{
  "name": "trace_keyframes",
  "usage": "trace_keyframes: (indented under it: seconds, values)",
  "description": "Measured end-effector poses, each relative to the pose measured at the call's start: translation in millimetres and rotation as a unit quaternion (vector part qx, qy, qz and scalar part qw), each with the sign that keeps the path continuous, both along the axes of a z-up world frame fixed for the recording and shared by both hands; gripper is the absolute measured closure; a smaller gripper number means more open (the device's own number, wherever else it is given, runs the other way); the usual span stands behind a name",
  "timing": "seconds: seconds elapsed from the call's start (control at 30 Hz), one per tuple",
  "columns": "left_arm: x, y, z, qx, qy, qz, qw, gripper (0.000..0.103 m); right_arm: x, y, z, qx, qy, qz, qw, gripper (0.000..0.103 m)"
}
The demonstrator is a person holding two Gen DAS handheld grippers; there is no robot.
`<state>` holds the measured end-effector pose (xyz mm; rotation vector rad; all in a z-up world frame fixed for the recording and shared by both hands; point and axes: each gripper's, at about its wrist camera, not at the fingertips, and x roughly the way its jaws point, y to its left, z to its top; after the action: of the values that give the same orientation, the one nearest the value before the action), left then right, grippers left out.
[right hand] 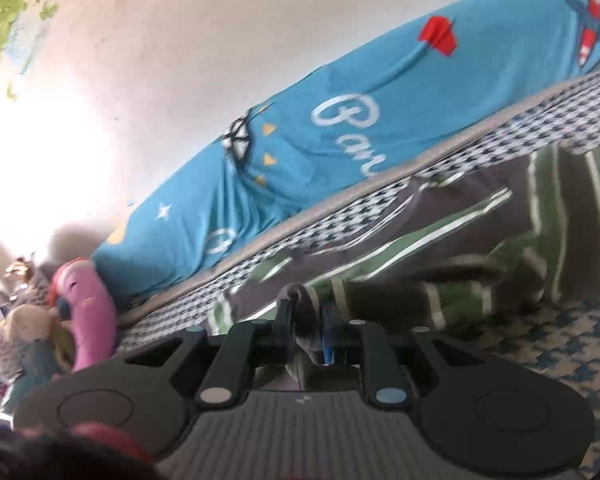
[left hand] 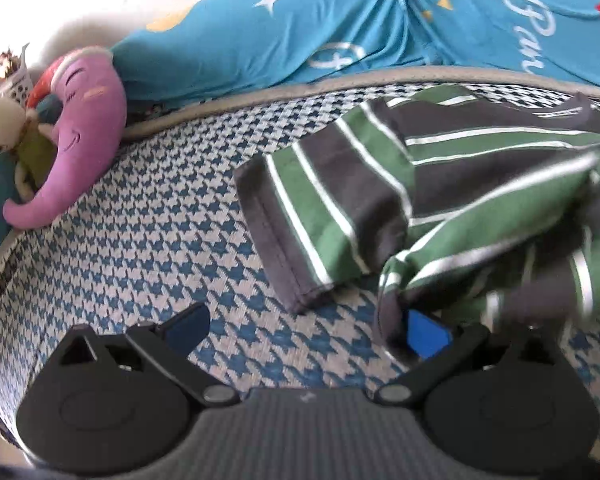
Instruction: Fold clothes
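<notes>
A green, dark grey and white striped shirt (left hand: 440, 184) lies partly folded on a blue-and-white houndstooth mat (left hand: 140, 232). Its sleeve (left hand: 308, 216) spreads flat toward the left. My left gripper (left hand: 308, 328) is open and low over the mat; a bunched fold of the shirt touches its right blue pad (left hand: 426, 336), while the left pad (left hand: 188, 326) is bare. In the right wrist view, my right gripper (right hand: 306, 320) is shut on a pinch of the striped shirt (right hand: 460, 240), whose cloth trails off to the right, blurred.
A bright blue printed quilt (left hand: 340, 28) runs along the mat's far edge against a white wall. A pink plush elephant (left hand: 80, 132) and a cream soft toy (left hand: 0, 124) lie at the far left. Bare mat (right hand: 560, 348) shows to the right gripper's right.
</notes>
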<state>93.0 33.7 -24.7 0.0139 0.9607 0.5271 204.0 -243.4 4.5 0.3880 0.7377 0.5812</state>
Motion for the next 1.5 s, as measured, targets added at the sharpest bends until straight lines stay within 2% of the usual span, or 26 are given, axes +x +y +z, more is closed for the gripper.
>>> trace_keyframes:
  seconds: [0.17, 0.3, 0.43, 0.6, 0.83, 1.03, 1.1, 1.33, 1.5]
  values:
    - [2.4, 8.8, 4.4, -0.028, -0.003, 0.012, 0.9995, 0.000, 3.7, -5.4, 0.1, -0.034, 0.010, -0.008, 0.999, 0.079]
    - [-2.6, 14.1, 9.9, -0.039, -0.016, 0.017, 0.9990, 0.000, 0.8, -15.8, 3.1, -0.056, 0.001, 0.010, 0.998, 0.079]
    - [-3.7, 15.6, 10.4, -0.039, -0.016, 0.017, 0.9989, 0.000, -6.8, -24.9, 5.6, -0.081, -0.015, 0.038, 0.996, 0.074]
    - [-3.7, 14.8, 11.0, -0.041, -0.019, 0.016, 0.9988, 0.000, -24.0, -26.7, 5.0, -0.113, -0.035, 0.096, 0.988, 0.074]
    - [-3.4, 10.0, 12.6, -0.032, -0.023, 0.013, 0.9992, 0.000, -53.7, -7.8, -8.5, -0.153, -0.047, 0.188, 0.969, 0.072]
    - [-2.1, 13.2, 12.7, -0.030, -0.024, 0.016, 0.9991, 0.000, -71.5, 9.5, -18.9, -0.199, -0.076, 0.229, 0.950, 0.055]
    - [-1.0, 15.1, 12.4, -0.033, -0.023, 0.018, 0.9990, 0.000, -78.2, 14.8, -22.8, -0.216, -0.086, 0.244, 0.941, 0.045]
    - [3.3, 21.7, 13.3, -0.046, -0.027, 0.028, 0.9982, 0.000, -91.0, 29.2, -41.2, -0.273, -0.108, 0.274, 0.916, 0.045]
    - [5.9, 20.6, 14.8, -0.054, -0.028, 0.026, 0.9978, 0.000, -86.6, 37.9, -54.4, -0.307, -0.117, 0.267, 0.906, 0.046]
